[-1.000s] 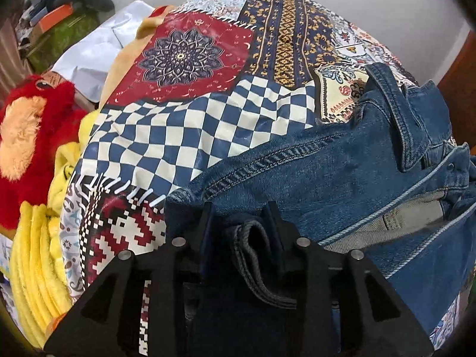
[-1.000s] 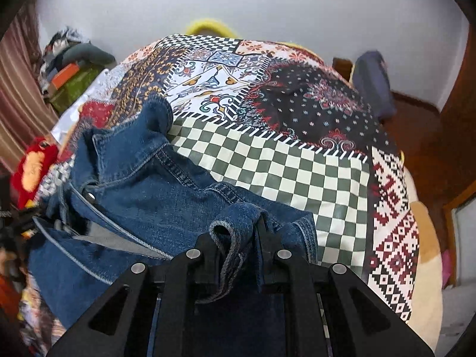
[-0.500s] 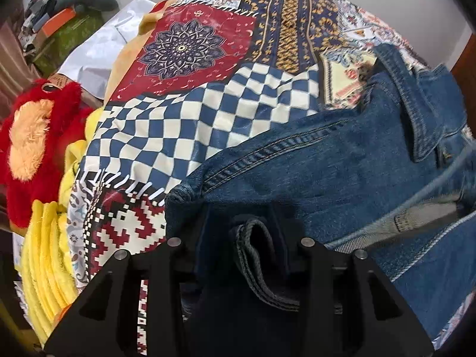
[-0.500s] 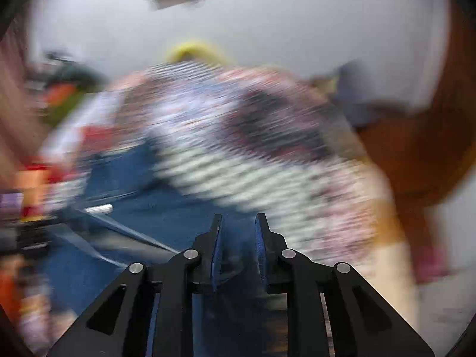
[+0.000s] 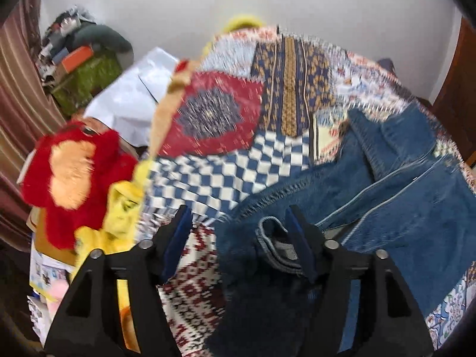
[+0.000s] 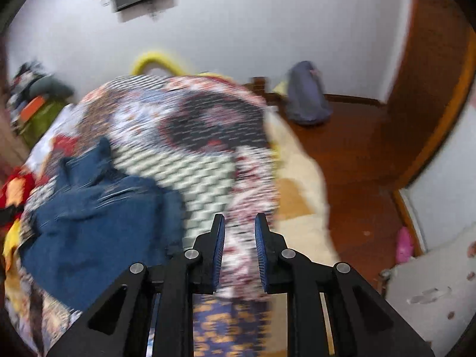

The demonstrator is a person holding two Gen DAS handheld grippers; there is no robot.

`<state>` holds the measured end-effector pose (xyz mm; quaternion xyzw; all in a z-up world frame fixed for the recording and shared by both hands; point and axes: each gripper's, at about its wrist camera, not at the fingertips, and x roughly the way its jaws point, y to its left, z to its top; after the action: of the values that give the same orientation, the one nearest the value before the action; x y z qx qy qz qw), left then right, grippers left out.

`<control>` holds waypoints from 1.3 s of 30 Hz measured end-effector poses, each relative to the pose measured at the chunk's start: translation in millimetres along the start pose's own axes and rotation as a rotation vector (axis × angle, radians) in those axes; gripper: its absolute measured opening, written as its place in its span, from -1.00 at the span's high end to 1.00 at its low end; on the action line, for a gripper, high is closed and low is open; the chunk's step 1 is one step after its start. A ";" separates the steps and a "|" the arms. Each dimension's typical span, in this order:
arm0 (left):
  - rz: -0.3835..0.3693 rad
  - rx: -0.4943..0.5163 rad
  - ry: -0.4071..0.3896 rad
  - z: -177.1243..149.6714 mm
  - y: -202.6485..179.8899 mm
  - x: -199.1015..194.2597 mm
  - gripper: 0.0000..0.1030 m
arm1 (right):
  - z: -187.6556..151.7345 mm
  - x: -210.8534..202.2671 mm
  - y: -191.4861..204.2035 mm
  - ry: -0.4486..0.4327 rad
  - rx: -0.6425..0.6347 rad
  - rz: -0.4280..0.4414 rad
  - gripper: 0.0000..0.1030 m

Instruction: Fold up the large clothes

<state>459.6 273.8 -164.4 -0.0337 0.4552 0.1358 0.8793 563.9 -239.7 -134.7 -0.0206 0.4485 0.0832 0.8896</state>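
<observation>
A blue denim jacket [image 5: 386, 196] lies spread on a patchwork bedspread [image 5: 238, 163]. My left gripper [image 5: 238, 232] is open wide, and the jacket's cuff [image 5: 273, 247] lies loose between the fingers, by the right one. In the right wrist view the jacket [image 6: 89, 214] lies to the left. My right gripper [image 6: 238, 238] is open and empty above the bedspread [image 6: 193, 136], off the jacket to its right. Both views are blurred.
A red and orange plush toy [image 5: 71, 172] and yellow plush items [image 5: 119, 208] sit at the bed's left edge. White cloth [image 5: 134, 98] and piled clutter [image 5: 80, 65] lie beyond. Wooden floor [image 6: 357, 163], a grey bag [image 6: 306, 95] and a door [image 6: 431, 89] are to the right.
Both grippers have opened and let go of the jacket cuffs. The right gripper has swung right and up, away from the jacket. The left gripper has lifted back a little.
</observation>
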 end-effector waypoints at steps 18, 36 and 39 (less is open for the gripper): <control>-0.101 0.135 0.145 -64.0 -33.0 34.3 -0.66 | -27.3 67.5 188.4 0.161 -0.292 0.208 0.69; 0.059 -0.021 0.118 -6.4 15.3 73.1 -0.71 | 10.2 123.7 131.4 0.191 -0.172 -0.141 0.69; 0.066 0.008 0.096 -9.8 18.2 51.0 -0.71 | 7.5 105.4 118.0 0.219 -0.123 -0.023 0.69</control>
<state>475.0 300.1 -210.3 -0.0217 0.4982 0.1611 0.8517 611.7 -108.9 -210.3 -0.0892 0.5366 0.0977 0.8334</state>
